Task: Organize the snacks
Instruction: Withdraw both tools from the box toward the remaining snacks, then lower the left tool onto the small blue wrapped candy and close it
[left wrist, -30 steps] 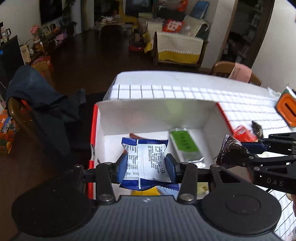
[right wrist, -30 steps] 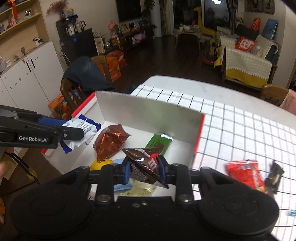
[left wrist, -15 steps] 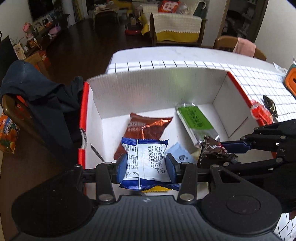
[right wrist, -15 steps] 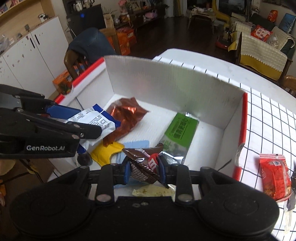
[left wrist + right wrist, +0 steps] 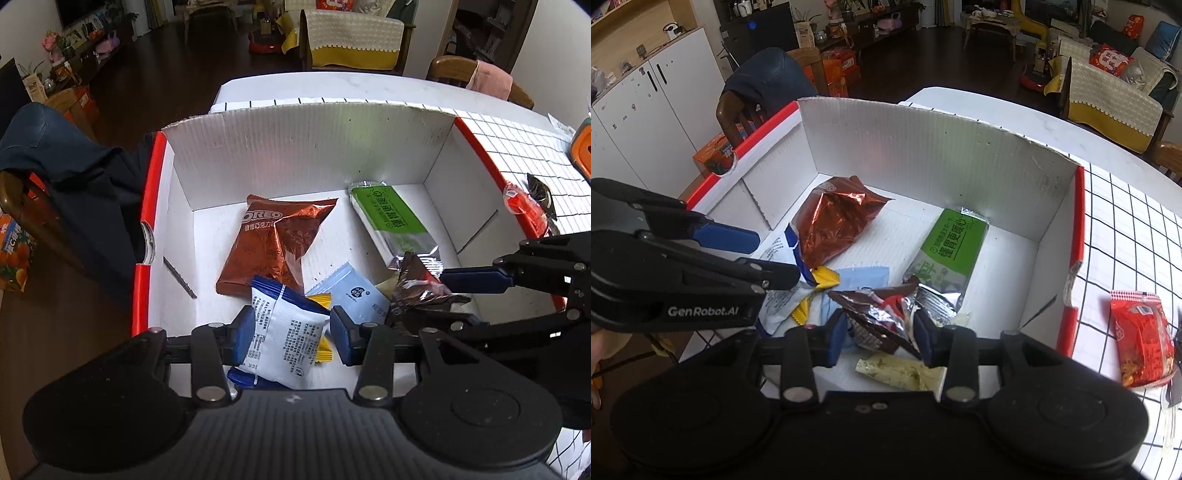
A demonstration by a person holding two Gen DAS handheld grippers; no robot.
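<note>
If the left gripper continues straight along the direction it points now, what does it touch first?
Probably the snacks piled on the box floor. The left gripper holds a blue-and-white packet, angled down into the box; the yellow wrapper and light blue sachet lie just under it. Depth is unclear.

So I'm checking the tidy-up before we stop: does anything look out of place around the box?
Yes. A red snack packet and a dark wrapper beside it lie on the checked tablecloth, outside the white box that holds the other snacks. Inside, the packets lie loosely overlapped, nothing spilled or torn.
</note>
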